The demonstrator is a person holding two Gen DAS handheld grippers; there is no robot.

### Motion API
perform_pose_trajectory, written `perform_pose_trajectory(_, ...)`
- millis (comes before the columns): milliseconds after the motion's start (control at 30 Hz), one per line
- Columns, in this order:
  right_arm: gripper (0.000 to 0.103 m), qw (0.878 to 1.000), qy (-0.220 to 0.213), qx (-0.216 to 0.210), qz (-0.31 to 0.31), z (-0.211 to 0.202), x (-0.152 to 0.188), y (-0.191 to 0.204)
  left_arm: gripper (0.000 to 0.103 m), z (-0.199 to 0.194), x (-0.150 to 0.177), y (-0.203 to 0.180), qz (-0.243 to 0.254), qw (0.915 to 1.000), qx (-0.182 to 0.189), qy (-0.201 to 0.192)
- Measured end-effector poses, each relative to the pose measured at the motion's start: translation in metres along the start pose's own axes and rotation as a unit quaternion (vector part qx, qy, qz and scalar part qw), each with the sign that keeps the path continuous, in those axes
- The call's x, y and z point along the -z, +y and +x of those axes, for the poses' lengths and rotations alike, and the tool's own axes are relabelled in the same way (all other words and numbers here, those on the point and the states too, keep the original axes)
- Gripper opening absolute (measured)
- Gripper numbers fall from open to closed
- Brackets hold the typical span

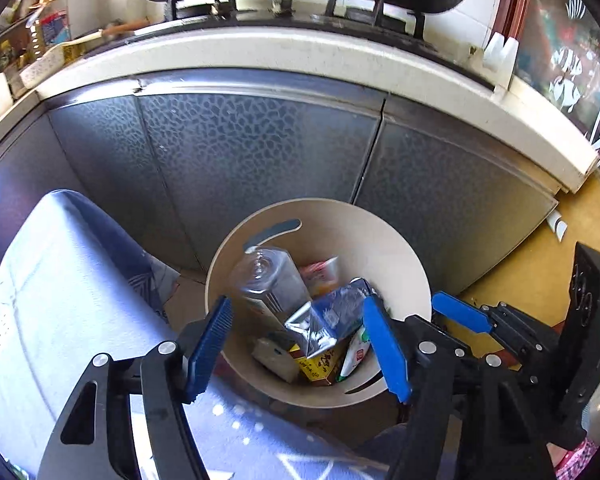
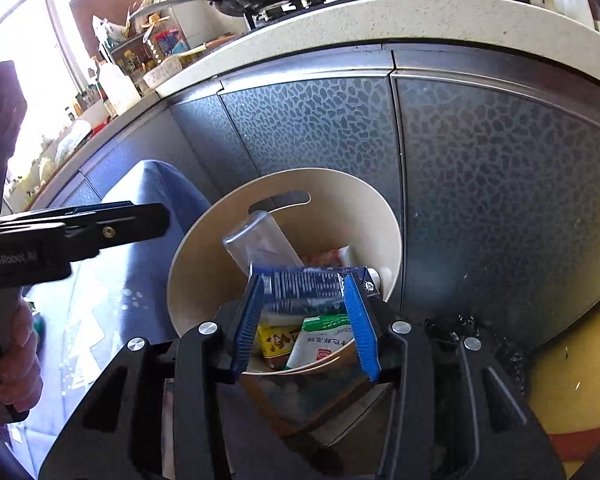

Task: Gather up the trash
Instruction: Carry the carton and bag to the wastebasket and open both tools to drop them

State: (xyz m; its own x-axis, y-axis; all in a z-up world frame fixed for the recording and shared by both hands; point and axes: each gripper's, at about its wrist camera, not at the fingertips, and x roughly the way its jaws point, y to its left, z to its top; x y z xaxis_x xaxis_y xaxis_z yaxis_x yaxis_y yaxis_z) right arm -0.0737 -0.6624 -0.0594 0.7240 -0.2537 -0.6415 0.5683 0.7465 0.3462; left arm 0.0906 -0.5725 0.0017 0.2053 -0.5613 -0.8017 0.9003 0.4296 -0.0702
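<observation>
A beige round bin (image 1: 404, 264) (image 2: 188, 280) stands on the floor against the cabinet. Inside lie a clear plastic bottle (image 1: 268, 276) (image 2: 260, 244), a blue carton (image 1: 340, 304) (image 2: 312, 286), a silver foil piece (image 1: 312, 332), a yellow pack (image 1: 318, 366) (image 2: 278, 340) and a green-white packet (image 2: 324, 340). My left gripper (image 1: 298, 302) hangs open over the bin with nothing between its pads. My right gripper (image 2: 303, 280) is open at the bin's near rim; the blue carton lies past its tips on the other trash. One blue finger (image 1: 460, 316) of it shows right of the bin.
Dark patterned cabinet doors (image 1: 260, 152) rise right behind the bin under a pale counter (image 1: 300, 52) with a stove and pans. A blue-grey patterned cloth (image 1: 60, 300) covers the area left of the bin. Yellow floor (image 1: 540, 264) lies to the right. A hand (image 2: 16, 352) holds the left gripper.
</observation>
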Motion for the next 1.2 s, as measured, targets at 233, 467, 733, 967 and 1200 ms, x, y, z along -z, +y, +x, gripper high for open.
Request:
perform_pose_trajectory(233,0.043,0.999,-0.044,-0.020,0.018,-0.060,0.006,0.017,0.067,-0.055,0.019,0.003,-0.020,0.9989,0.011,-0.041)
perform_pose_trajectory(467,0.046,0.995,-0.096,-0.028,0.016,-0.124,0.015,0.054,0.067,-0.123,0.063,0.013,-0.029,0.9956,0.003,-0.090)
perform_pose_trajectory(733,0.048,0.992,-0.124,-0.027,-0.020,-0.171,0.033,0.111,0.067,-0.207,0.136,0.055,-0.044,0.9857,-0.061,-0.151)
perform_pose_trajectory(967,0.048,0.991,-0.100,-0.043,-0.084,-0.170,0.047,0.184,0.067,-0.256,0.210,0.127,-0.113,0.9736,-0.115,-0.162)
perform_pose_trajectory(1200,0.048,0.981,-0.046,-0.108,-0.156,-0.135,0.074,0.275,0.062,-0.331,0.309,0.233,-0.234,0.9364,-0.201,-0.167)
